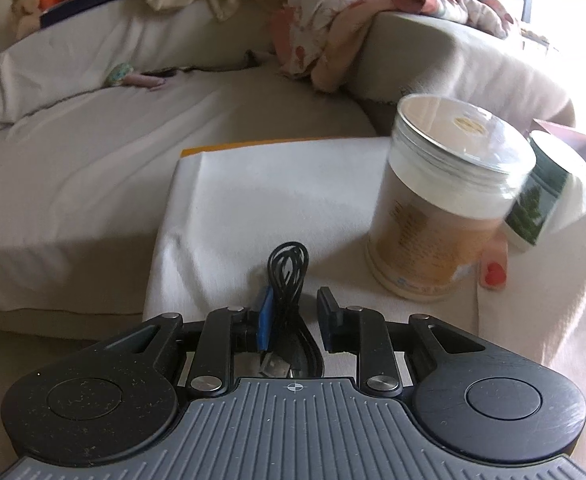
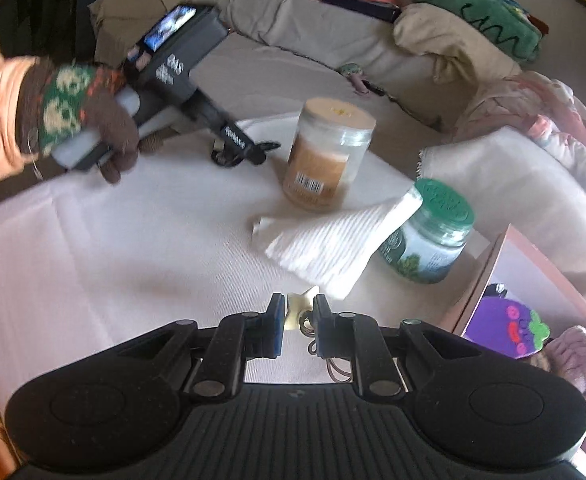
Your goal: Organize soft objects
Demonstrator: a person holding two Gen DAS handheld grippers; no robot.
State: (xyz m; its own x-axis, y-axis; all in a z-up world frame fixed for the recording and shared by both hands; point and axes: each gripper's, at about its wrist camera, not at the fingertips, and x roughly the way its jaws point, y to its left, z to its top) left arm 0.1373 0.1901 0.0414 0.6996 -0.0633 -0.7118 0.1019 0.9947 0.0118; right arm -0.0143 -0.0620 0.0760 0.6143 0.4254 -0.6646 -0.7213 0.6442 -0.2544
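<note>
In the left wrist view my left gripper (image 1: 295, 300) sits low over a white cloth (image 1: 253, 200), with a coiled black cable (image 1: 289, 280) between its fingers; the jaws stand apart around it, and whether they grip it is unclear. In the right wrist view the left gripper (image 2: 269, 147) rests on the cloth beside the tan jar (image 2: 327, 152). My right gripper (image 2: 297, 310) is narrowly open around a small cream star-shaped thing with a thin brown elastic loop (image 2: 299, 308). A folded white ribbed towel (image 2: 333, 240) lies just ahead of it.
A tan jar (image 1: 445, 200) with a clear lid stands right of the left gripper, and a green-lidded jar (image 2: 433, 232) beside the towel. A box with a purple plush (image 2: 509, 320) is at the right. Blankets and plush toys (image 2: 473, 16) pile on the couch behind.
</note>
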